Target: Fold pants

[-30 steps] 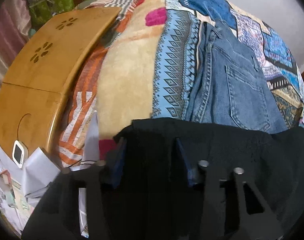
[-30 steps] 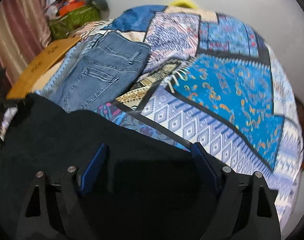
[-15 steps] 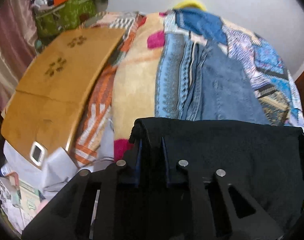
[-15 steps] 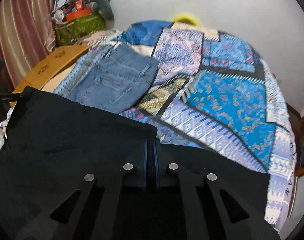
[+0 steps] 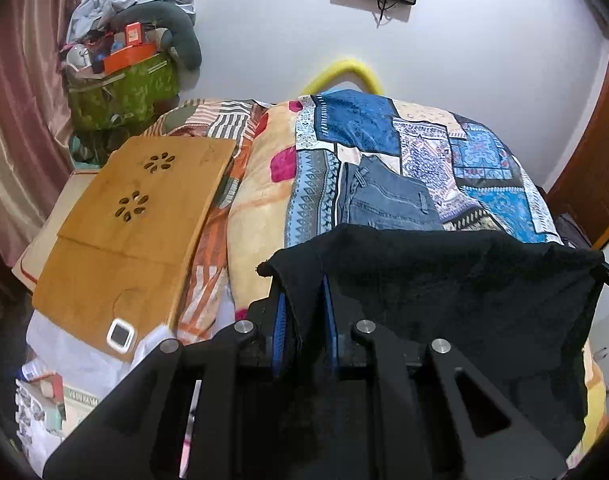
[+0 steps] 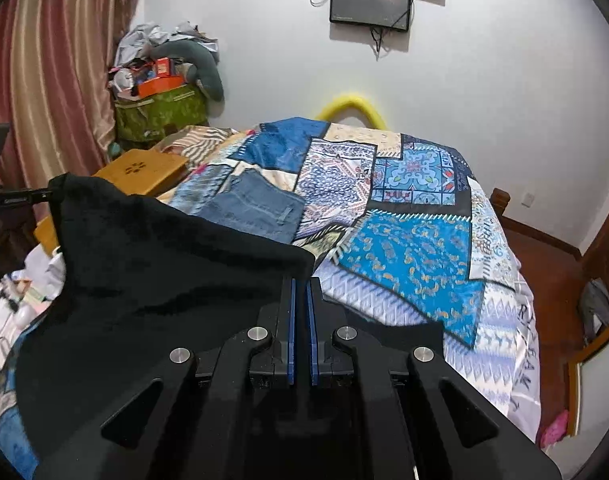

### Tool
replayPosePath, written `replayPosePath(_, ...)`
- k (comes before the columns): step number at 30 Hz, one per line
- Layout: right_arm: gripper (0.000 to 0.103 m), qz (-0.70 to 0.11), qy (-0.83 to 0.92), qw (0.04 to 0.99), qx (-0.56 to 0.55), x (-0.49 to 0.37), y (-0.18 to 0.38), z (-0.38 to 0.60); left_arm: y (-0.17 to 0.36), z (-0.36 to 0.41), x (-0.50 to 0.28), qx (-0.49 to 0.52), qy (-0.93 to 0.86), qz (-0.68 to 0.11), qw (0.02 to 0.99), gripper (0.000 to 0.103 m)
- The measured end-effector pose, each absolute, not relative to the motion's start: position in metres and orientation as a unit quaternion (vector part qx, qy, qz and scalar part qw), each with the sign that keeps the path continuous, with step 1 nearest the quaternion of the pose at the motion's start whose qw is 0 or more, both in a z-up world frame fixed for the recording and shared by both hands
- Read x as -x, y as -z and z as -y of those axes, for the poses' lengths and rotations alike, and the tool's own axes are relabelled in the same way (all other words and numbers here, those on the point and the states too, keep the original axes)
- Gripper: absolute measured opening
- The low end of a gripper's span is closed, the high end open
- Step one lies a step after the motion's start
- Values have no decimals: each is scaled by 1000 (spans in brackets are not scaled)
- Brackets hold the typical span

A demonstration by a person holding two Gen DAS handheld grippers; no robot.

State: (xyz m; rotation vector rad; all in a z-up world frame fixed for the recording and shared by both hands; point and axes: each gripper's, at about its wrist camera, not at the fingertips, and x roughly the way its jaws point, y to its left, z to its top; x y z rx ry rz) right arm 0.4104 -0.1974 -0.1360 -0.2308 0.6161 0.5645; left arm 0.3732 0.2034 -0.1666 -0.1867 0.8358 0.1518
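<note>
Black pants [image 5: 456, 292] hang stretched between my two grippers, lifted above the bed. My left gripper [image 5: 304, 284] is shut on the left corner of their top edge, a fold of black cloth bunched between its blue pads. In the right wrist view the black pants [image 6: 156, 276] spread to the left, and my right gripper [image 6: 301, 286] is shut on their right corner, pads nearly touching over the thin cloth. The far end of the pants drops out of sight below both cameras.
Folded blue jeans [image 5: 388, 202] lie on the patchwork bedspread [image 6: 416, 252] beyond the pants. A wooden lap desk [image 5: 140, 216] rests at the bed's left side. A green bag heaped with clutter [image 5: 124, 88] stands by the curtain. A dark screen [image 6: 370, 0] hangs on the wall.
Both grippers closed on the top edge of the black pants and rose, lifting it off the bed. More of the wall and room now shows beyond the cloth.
</note>
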Motion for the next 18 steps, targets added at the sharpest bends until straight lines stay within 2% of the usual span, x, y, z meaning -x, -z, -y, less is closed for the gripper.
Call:
replayPosePath(9,4,-293,-290,905,107,-331,139,213,165,-202,-283,85,-69,-397,911,17)
replayPosePath(18,4,-328,-308,889,89,-270,174,220,202,-183,-208,49,-69,-422,903,17)
